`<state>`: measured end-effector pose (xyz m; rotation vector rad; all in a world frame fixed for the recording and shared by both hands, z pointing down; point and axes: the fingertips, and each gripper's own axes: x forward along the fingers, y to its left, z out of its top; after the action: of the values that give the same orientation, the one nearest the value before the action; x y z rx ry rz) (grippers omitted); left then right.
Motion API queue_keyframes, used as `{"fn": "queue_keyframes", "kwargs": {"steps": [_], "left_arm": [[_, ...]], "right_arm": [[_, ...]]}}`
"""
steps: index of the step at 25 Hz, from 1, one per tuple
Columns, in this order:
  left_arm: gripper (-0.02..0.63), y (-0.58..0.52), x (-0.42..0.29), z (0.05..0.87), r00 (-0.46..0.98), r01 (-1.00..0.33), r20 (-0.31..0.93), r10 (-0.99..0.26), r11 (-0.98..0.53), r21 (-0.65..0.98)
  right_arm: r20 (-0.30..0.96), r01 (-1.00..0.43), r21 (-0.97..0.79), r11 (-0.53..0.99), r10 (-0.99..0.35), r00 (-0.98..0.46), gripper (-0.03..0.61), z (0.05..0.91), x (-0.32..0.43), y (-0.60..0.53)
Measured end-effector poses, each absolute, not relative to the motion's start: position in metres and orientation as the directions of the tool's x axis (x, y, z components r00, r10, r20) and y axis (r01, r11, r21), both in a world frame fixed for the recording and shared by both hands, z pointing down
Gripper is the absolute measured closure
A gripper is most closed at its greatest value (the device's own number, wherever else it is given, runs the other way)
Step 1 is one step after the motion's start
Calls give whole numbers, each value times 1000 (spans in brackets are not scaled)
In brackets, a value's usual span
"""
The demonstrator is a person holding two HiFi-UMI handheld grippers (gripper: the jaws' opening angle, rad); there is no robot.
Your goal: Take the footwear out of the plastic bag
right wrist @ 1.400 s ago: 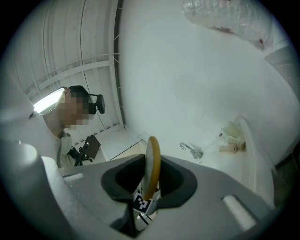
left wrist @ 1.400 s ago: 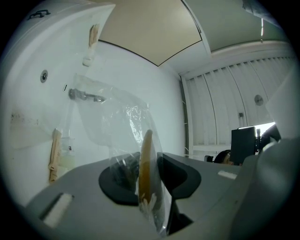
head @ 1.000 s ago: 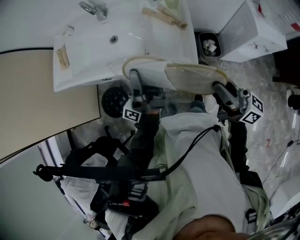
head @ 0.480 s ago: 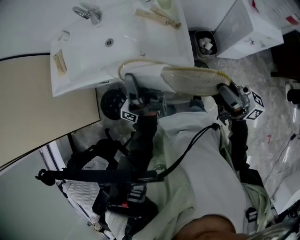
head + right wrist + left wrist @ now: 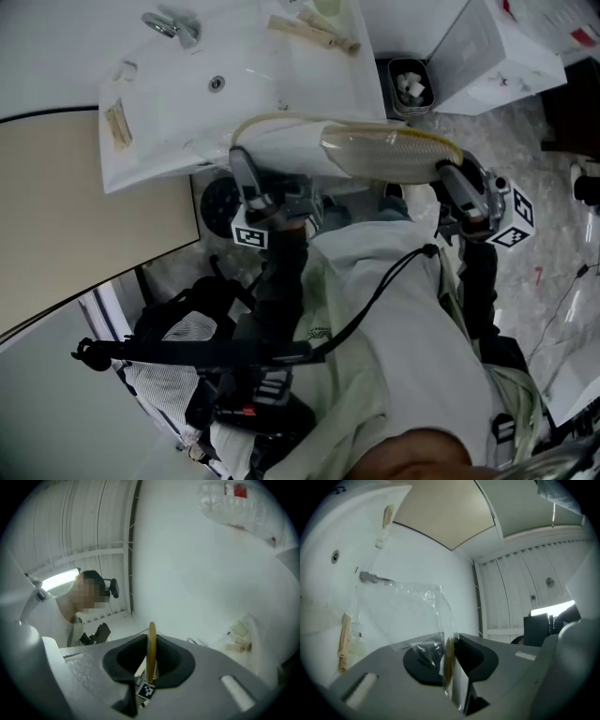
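white sink (image 5: pixel 272 84), wooden sticks (image 5: pixel 314 35) on its rim, marbled floor (image 5: pixel 553 187)

- plastic bag (image 5: pixel 410 604): clear, glossy, crinkled film
- slipper (image 5: pixel 384 155): finely textured sole
- sink (image 5: pixel 262 89), upper left: white, smooth, glossy
- faucet (image 5: pixel 172 22): shiny metal
- left hand-held gripper (image 5: pixel 451 656): matt grey plastic
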<state>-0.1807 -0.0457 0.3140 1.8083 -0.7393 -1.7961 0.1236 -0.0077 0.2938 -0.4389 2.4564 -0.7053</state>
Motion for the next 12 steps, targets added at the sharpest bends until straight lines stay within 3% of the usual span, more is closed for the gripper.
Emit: {"fn": "queue_keyframes", "kwargs": {"steps": [3, 8, 12], "left_arm": [[629, -44, -197, 318, -54, -27, -733, -678, -733, 680], [629, -49, -182, 319, -24, -14, -732, -681, -732, 681], [629, -51, -188, 326, -31, -21, -713, -701, -712, 702]], "right_arm": [[-463, -108, -601, 792, -455, -761, 535, 294, 139, -8], [-535, -40, -625, 780, -465, -706, 538, 295, 156, -10], [-534, -93, -610, 787, -495, -685, 538, 294, 175, -11]]}}
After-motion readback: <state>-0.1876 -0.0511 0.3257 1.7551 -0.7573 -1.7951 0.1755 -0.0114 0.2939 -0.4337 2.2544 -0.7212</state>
